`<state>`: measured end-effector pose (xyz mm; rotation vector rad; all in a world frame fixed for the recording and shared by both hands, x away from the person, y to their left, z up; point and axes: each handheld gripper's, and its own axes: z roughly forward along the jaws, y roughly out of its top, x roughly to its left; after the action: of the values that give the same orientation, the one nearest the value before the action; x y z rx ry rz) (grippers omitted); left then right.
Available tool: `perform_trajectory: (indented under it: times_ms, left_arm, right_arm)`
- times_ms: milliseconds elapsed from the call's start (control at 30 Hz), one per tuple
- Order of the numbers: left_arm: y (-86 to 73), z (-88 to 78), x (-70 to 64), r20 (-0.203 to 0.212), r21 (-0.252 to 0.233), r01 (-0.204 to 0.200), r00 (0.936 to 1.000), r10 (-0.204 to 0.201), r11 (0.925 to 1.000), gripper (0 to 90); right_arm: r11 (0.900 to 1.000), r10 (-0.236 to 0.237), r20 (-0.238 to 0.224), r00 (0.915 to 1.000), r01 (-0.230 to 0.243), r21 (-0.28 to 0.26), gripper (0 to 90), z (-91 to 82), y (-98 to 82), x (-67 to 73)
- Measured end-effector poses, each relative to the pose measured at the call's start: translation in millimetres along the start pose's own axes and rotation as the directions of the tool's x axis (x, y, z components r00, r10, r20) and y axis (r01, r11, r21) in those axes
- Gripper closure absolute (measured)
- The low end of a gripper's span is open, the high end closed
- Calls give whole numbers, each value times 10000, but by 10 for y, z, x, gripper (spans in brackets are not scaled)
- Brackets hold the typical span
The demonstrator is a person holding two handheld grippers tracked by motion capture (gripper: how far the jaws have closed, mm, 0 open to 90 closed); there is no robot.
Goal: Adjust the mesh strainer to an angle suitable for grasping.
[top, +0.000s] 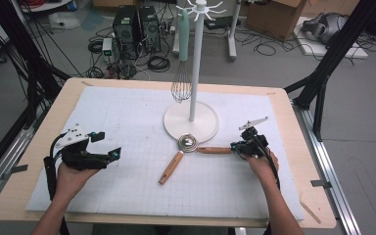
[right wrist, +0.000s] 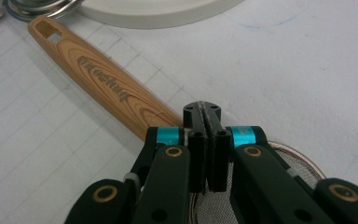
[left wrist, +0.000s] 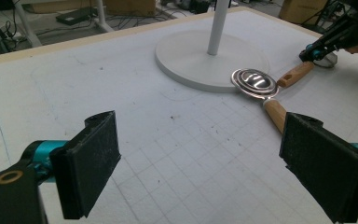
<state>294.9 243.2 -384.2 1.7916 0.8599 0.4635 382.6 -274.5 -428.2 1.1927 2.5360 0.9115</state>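
We see a pale wooden surface (top: 27,183) covered by a white gridded mat (top: 127,176). On the mat stands a white rack (top: 192,120) with a round flat base and a slim post crowned by radiating hooks; a wire whisk (top: 181,73) with a pale green handle hangs from one hook, its looped wires just above the base.

Just in front of the base lie two utensils with grained wooden handles. One is a spiral-headed tool (top: 176,159) whose shiny coiled steel head touches the base rim, its handle angling toward the person. The other is a strainer (right wrist: 102,84) lying across the mat with its handle tip near that coil; the handle has a rectangular slot and printed lettering we cannot read.

The right gripper (top: 245,145) sits over the strainer's far end, its fingers pressed together. In the right gripper view they cover the joint, so we cannot tell whether they pinch anything; fine mesh and a thin metal rim peek out beneath them, mostly hidden.

The left gripper (top: 90,155) rests at the mat's left, well apart from the utensils, its flat, rough black fingers (left wrist: 93,163) spread wide with nothing between them.
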Motion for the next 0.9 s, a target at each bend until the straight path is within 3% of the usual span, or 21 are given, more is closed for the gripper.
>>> perform_trajectory:
  times_ms: [267,633,900]
  left_arm:
    - [8,-10,-6,-17,-40,3,10000,-3,10000,123]
    - [7,-3,-15,19,-17,-1,10000,1,10000,122]
    - [5,2,-18,33,-2,8,10000,-8,10000,122]
  right_arm:
    - [9998,207,203,9996,-207,11,894,-43,-62,79]
    - [9987,517,8,9987,-517,-18,881,-104,-167,150]
    - [9991,430,-132,9990,-431,-17,827,-158,-181,148]
